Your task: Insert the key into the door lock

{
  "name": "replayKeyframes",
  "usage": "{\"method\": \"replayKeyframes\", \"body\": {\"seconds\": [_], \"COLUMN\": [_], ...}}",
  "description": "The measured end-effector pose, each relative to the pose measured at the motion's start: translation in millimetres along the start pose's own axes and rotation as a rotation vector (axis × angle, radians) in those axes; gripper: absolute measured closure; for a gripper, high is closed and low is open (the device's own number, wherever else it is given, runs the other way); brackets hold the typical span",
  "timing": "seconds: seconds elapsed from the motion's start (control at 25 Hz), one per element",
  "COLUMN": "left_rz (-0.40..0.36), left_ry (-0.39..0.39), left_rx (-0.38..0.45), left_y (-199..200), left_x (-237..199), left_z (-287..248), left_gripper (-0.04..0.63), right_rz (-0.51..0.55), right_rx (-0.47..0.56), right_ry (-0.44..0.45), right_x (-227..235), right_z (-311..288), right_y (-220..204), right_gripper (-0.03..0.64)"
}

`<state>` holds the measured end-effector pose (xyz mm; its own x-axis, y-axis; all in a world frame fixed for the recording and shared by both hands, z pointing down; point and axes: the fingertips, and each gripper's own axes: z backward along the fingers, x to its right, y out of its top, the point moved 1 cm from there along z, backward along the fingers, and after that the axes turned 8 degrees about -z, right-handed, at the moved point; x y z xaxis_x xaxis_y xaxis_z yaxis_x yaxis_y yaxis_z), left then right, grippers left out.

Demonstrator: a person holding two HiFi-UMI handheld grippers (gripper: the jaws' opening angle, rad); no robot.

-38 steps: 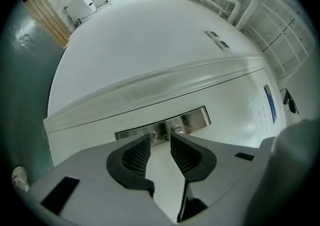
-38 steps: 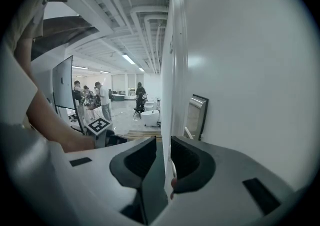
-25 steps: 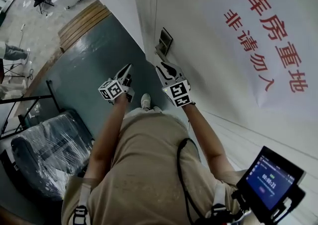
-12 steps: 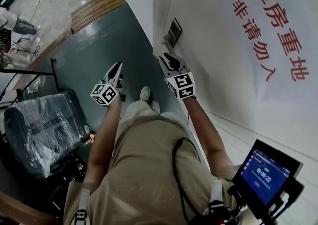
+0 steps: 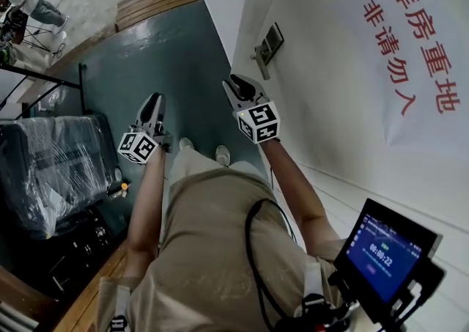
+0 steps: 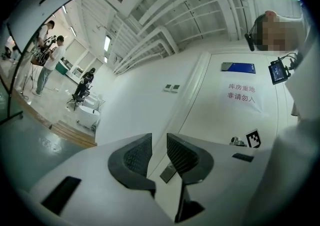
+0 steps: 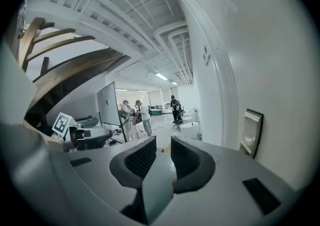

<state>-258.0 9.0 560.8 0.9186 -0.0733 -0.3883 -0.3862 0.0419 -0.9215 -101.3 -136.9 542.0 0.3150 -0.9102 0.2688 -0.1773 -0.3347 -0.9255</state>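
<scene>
The door lock (image 5: 270, 46), a grey metal plate with a handle, sits on the white door (image 5: 330, 103). In the right gripper view the lock (image 7: 251, 132) stands to the right of the jaws. My right gripper (image 5: 233, 85) hangs a short way left of it, its pads apart. A grey patch low in that gap (image 7: 152, 185) may be floor or a thing; I cannot tell. No key shows in any view. My left gripper (image 5: 150, 105) is out over the floor and points level. Its jaws (image 6: 159, 152) are opening with nothing between them.
A sign with red characters (image 5: 414, 45) hangs on the door. A plastic-wrapped chair (image 5: 51, 169) and a black metal frame (image 5: 44, 81) stand at the left. Wooden steps (image 5: 154, 1) lie beyond. A screen (image 5: 385, 253) hangs at my waist. People (image 7: 132, 115) stand far off.
My left gripper has swung left, away from the door and the right gripper. The right gripper now sits a little farther from the lock plate. My head view has shifted.
</scene>
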Motion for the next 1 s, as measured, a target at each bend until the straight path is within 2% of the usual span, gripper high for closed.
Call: {"method": "replayKeyframes", "body": {"seconds": [0.24, 0.48, 1.0], "left_rz": [0.009, 0.025, 0.096], "left_ry": [0.047, 0.079, 0.068], "left_rx": [0.029, -0.054, -0.125], "left_y": [10.6, 4.2, -4.5], "left_x": [-27.4, -56.0, -105.6], "left_z": [27.0, 41.6, 64.2], "left_gripper": [0.502, 0.492, 0.479], "right_rz": [0.017, 0.047, 0.075], "right_rx": [0.003, 0.013, -0.023], "right_ry": [0.041, 0.011, -0.065], "right_x": [-30.3, -47.1, -69.5], "right_z": [-15.8, -29.6, -61.6], "right_y": [3.3, 3.7, -16.2], "right_gripper": [0.541, 0.541, 0.541]}}
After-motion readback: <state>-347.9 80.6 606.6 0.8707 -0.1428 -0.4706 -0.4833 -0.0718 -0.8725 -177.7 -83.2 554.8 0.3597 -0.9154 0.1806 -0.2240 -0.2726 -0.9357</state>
